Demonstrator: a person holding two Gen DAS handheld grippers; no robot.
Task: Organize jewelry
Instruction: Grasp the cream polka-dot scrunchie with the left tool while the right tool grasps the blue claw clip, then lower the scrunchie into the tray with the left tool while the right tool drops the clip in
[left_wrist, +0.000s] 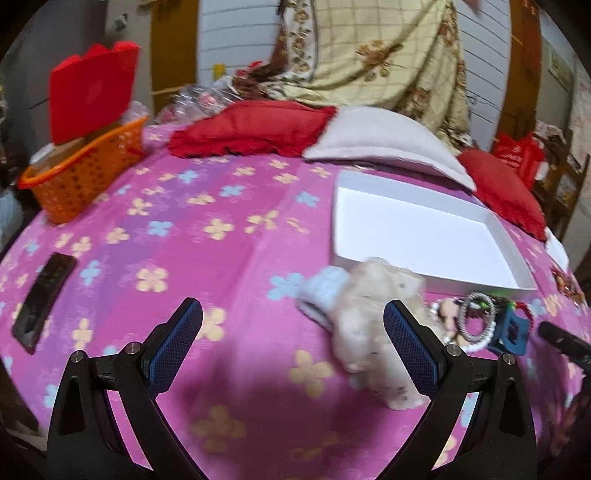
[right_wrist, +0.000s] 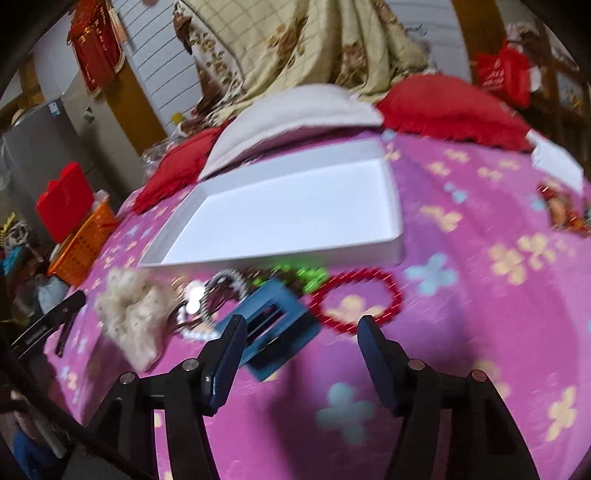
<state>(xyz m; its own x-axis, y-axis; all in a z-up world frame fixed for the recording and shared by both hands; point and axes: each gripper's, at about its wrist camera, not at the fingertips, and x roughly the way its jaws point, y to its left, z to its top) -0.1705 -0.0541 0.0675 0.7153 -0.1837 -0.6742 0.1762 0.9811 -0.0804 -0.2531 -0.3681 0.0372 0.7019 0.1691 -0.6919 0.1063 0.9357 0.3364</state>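
in the left wrist view, a black remote (left_wrist: 42, 301) lies on the pink flowered bedsheet (left_wrist: 207, 258) well left of the left gripper (left_wrist: 293, 345), and an orange basket (left_wrist: 83, 173) sits far ahead and to the left. the left gripper's fingers (left_wrist: 177, 343) are spread wide and hold nothing. a fluffy cream scrunchie (left_wrist: 373, 325) lies on the sheet just inside the right-hand finger, partly hidden behind it, with a pale blue scrunchie (left_wrist: 325, 290) touching its far left side. ahead and to the right sits the shallow white box (left_wrist: 417, 229), with only its white floor showing. right of the right-hand finger lies the jewelry heap: a silver beaded bracelet (left_wrist: 476, 319) and a blue square hair clip (left_wrist: 511, 330), close to the box's near edge.

in the right wrist view, the cream scrunchie (right_wrist: 133, 314) lies left of the right gripper (right_wrist: 303, 350). its fingers (right_wrist: 231, 360) are spread apart and empty. the blue hair clip (right_wrist: 275, 325) sits just ahead of the left-hand finger, partly behind it. a red bead bracelet (right_wrist: 356, 301) lies flat on the sheet ahead of the gap, reaching toward the right-hand fingertip; whether they touch is lost to blur. green beads (right_wrist: 310, 275) lie between the clip and the white box (right_wrist: 280, 210) beyond.
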